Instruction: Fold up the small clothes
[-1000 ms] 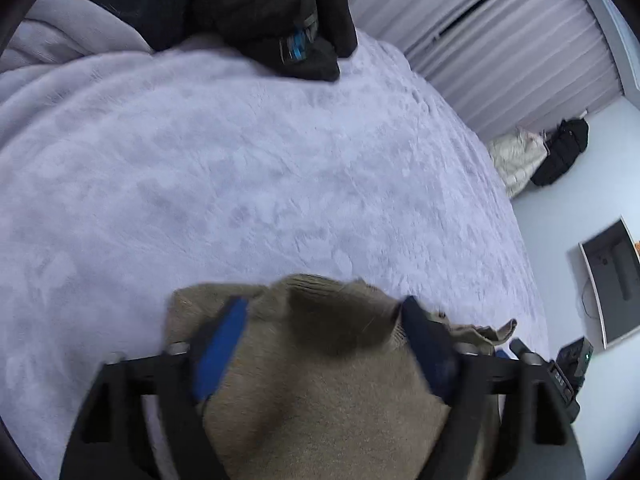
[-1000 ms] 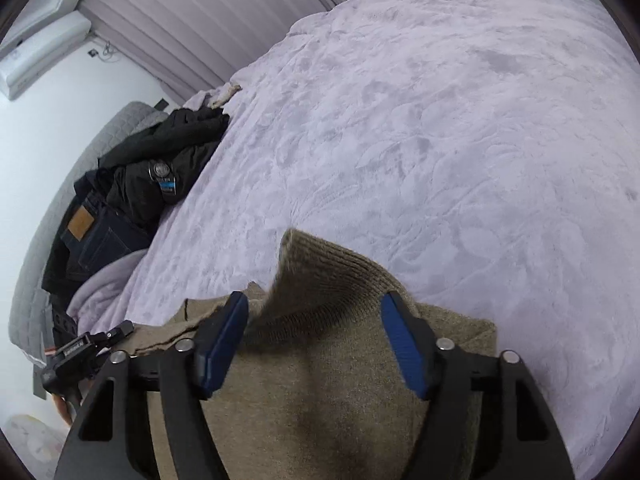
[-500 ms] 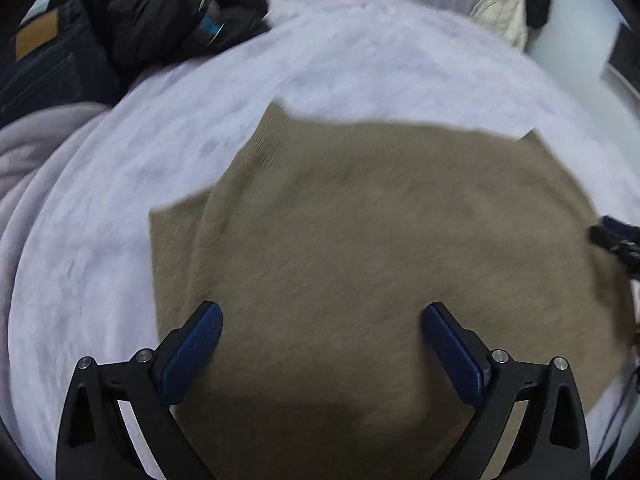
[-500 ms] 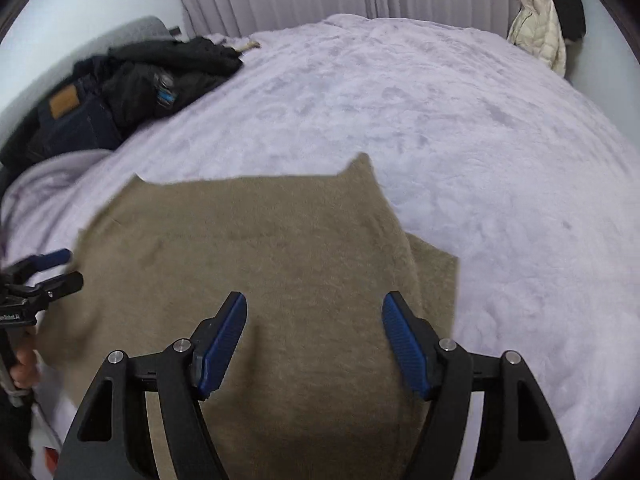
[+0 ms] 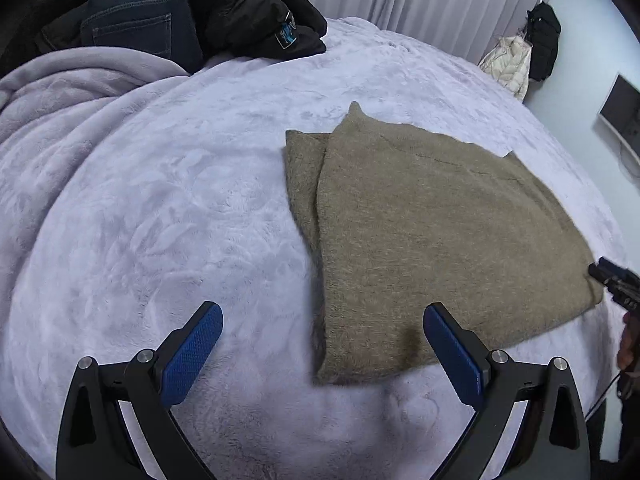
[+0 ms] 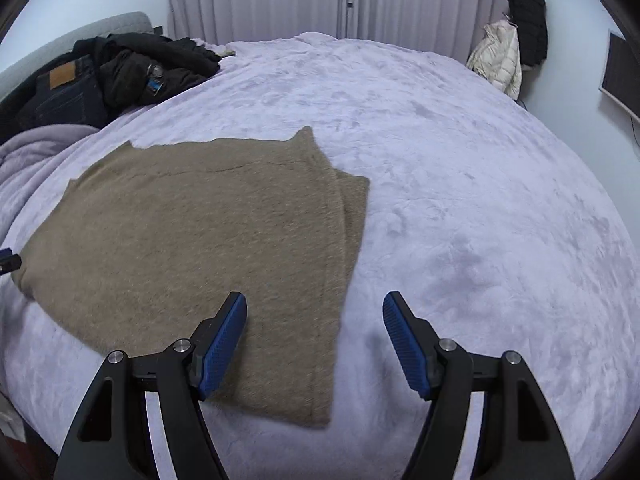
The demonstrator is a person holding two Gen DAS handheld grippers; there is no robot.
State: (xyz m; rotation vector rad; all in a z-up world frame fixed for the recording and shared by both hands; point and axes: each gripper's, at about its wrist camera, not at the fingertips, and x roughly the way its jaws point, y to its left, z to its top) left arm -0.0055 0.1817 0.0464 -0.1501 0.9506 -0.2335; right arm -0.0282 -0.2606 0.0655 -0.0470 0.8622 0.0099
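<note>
A brown knit garment (image 5: 432, 232) lies flat on the lilac bed cover (image 5: 160, 200), folded over with a lower layer showing along its left edge. In the right wrist view the same garment (image 6: 192, 240) spreads to the left, its lower layer showing along the right edge. My left gripper (image 5: 322, 354) is open above the garment's near left corner, nothing between its blue pads. My right gripper (image 6: 314, 342) is open over the garment's near right edge, also holding nothing. The tip of the right gripper (image 5: 612, 284) shows at the left wrist view's right edge.
A pile of dark clothes, jeans (image 5: 140, 12) and a black jacket (image 5: 260, 16), sits at the bed's far left. A bunched lilac blanket (image 5: 60, 92) lies beside it. Curtains, hanging coats (image 6: 508, 52) and a wall screen (image 6: 620, 76) lie beyond the bed.
Both grippers let go of the brown garment and drew back and apart. The garment, held up a second ago, now lies spread flat on the bed.
</note>
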